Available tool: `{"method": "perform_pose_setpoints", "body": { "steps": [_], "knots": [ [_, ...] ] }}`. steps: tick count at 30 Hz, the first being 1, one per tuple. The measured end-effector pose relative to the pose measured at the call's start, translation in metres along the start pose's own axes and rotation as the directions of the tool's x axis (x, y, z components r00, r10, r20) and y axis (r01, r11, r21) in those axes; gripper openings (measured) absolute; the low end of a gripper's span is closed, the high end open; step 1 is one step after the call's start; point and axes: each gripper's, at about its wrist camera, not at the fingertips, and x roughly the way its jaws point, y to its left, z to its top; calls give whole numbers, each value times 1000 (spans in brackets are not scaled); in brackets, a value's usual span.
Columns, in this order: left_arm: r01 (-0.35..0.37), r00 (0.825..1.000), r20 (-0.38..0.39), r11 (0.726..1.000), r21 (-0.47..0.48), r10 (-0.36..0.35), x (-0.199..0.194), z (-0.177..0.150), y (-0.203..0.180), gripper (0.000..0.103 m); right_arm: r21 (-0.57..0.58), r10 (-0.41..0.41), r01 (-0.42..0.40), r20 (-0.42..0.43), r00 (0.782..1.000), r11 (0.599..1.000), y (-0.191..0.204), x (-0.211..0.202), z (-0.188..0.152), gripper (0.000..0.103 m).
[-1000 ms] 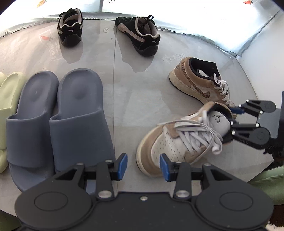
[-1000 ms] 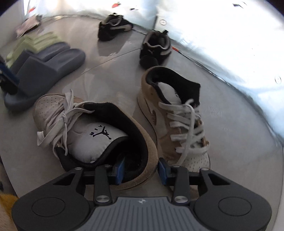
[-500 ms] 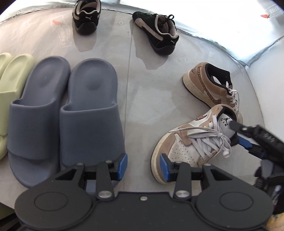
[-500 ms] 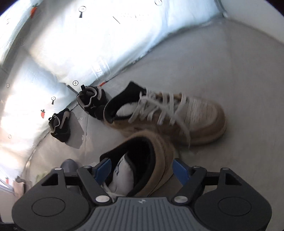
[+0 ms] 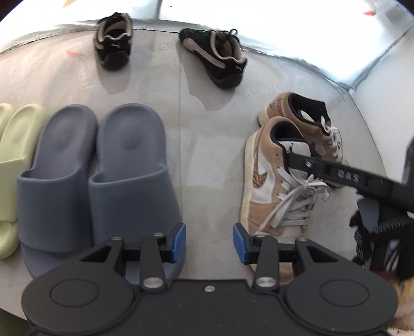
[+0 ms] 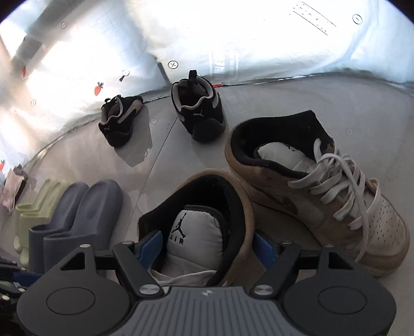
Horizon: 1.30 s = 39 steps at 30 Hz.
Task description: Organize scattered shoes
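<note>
Progress: grey slides (image 5: pixel 103 168) and green slides (image 5: pixel 15 160) sit paired at the floor's left. Tan suede sneaker (image 6: pixel 207 219) now lies beside its mate (image 6: pixel 323 186), heels nearly touching. Two black suede trainers (image 5: pixel 113 41) remain apart near the far wall, unpaired. Right tongs (image 6: pixel 207 245) straddle the padded collar, pads spread clear. Left tongs (image 5: pixel 209 239) hang narrow and empty over glossy floor.

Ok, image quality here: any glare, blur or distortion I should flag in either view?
Left wrist view: strong fisheye bending at the edges, soft motion blur on the black sneakers, backdrop blown out. Right wrist view: sharper, but the white backdrop is overexposed; the glossy floor mirrors it.
</note>
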Motion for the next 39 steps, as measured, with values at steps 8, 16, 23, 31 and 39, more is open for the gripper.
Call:
{"method": "perform_pose_setpoints", "body": {
  "steps": [8,16,23,31,39],
  "knots": [
    [1,1000,20,993,-117,2,-7,-1,32,42,-136,16,-13,23,1000,991,33,-19,-42,98],
    [2,1000,16,998,-63,-1,-8,5,37,42,-194,-228,219,-26,973,956,57,36,-42,89],
    [16,998,67,999,-32,-14,-17,7,40,42,-156,-157,147,-50,986,977,82,58,-19,85],
    [1,996,91,1000,8,-2,-21,8,36,42,-255,-95,72,-76,993,964,120,86,4,86],
    [52,990,127,999,18,-54,-23,11,27,56,-475,-11,82,150,989,876,63,-15,3,95]
  ]
}}
